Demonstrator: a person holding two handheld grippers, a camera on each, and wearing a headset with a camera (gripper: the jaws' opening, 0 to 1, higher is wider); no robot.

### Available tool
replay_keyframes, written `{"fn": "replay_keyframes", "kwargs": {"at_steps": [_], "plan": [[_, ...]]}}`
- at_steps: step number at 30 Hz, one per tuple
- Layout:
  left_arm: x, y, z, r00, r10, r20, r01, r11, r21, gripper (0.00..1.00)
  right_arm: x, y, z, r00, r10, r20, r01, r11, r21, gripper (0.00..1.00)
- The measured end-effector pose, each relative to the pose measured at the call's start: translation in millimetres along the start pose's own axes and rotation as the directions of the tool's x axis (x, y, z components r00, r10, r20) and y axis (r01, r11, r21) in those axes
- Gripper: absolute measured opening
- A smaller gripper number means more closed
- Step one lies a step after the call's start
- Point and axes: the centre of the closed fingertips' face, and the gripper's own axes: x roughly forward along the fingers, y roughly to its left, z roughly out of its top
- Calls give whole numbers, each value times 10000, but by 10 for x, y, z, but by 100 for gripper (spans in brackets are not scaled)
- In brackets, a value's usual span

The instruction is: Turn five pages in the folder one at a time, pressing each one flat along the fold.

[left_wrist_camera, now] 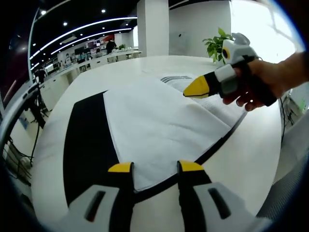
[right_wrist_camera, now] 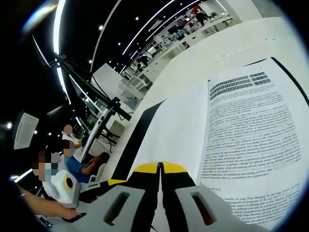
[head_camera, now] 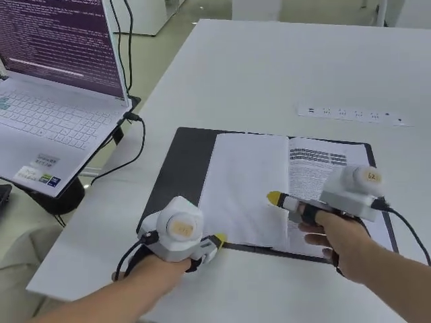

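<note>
A black folder (head_camera: 176,171) lies open on the white table. A blank turned page (head_camera: 244,185) covers its left half and a printed text page (head_camera: 316,176) shows on the right. My right gripper (head_camera: 274,198) is shut, its yellow tips over the fold near the folder's front edge; in its own view the tips (right_wrist_camera: 160,168) sit above the fold (right_wrist_camera: 203,140). My left gripper (head_camera: 217,240) stands open at the folder's front edge, its jaws (left_wrist_camera: 153,167) just short of the blank page (left_wrist_camera: 159,121). The right gripper (left_wrist_camera: 197,87) also shows in the left gripper view.
An open laptop (head_camera: 50,94) stands at the left with cables (head_camera: 135,145) running down to the table's edge. A white power strip (head_camera: 353,114) lies behind the folder. People sit in the background (right_wrist_camera: 72,159).
</note>
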Motion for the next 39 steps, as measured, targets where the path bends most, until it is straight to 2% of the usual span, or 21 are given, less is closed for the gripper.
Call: {"fn": "replay_keyframes", "kwargs": {"at_steps": [2, 5, 7, 9, 11, 13, 14, 15, 18, 21, 22, 31, 34, 37, 39], "plan": [[2, 0, 1, 10000, 3, 2, -4, 10000, 45, 34, 12, -16, 58, 9999, -73, 117, 71, 9998, 165, 0], [1, -4, 3, 10000, 17, -16, -17, 10000, 24, 34, 61, -54, 157, 9996, -50, 272, 17, 9928, 1197, 0], [1, -4, 0, 10000, 32, -29, -32, 10000, -11, 34, 93, -106, 194, 9996, -143, 257, 87, 9786, 2055, 0], [-2, -5, -1, 10000, 50, -33, -50, 10000, 2, 34, 110, -174, 238, 9986, -380, 368, 277, 9681, 2489, 0], [-4, -8, 0, 10000, 65, -26, -65, 10000, -28, 34, 138, -244, 240, 9986, -488, 209, 401, 9512, 3059, 0], [-3, -7, 1, 10000, 79, -24, -79, 10000, -41, 34, 154, -285, 247, 9984, -553, 147, 478, 9471, 3175, 0], [-3, -6, 0, 10000, 83, -24, -84, 10000, -41, 34, 162, -304, 257, 9982, -593, 125, 513, 9364, 3471, 0], [-2, -4, -1, 10000, 84, -9, -84, 10000, -41, 34, 184, -260, 290, 9992, -339, 218, 227, 9203, 3905, 0], [-4, -5, 0, 10000, 90, 39, -90, 10000, -29, 34, 225, -273, 333, 9990, -408, 177, 309, 9227, 3842, 0], [-1, -6, 2, 9999, 89, 61, -89, 10000, -28, 34, 263, -280, 375, 9993, -342, 126, 259, 9105, 4127, 0], [1, -5, 1, 9999, 88, 63, -88, 10000, -31, 34, 279, -287, 394, 9994, -322, 105, 246, 9019, 4313, 0], [21, 12, -9, 9999, 87, 73, -87, 10000, -23, 34, 401, -373, 558, 9991, -417, 108, 322, 8886, 4575, 0], [23, 14, -11, 9999, 94, 95, -93, 9999, -42, 34, 439, -408, 606, 9987, -459, 237, 288, 8761, 4813, 0], [27, 18, -16, 9999, 105, 127, -104, 9999, -58, 34, 478, -444, 665, 9981, -454, 425, 166, 8537, 5205, 0], [25, 16, -15, 9998, 129, 138, -128, 9999, -67, 34, 506, -491, 715, 9966, -543, 622, 126, 8447, 5351, 0]]}}
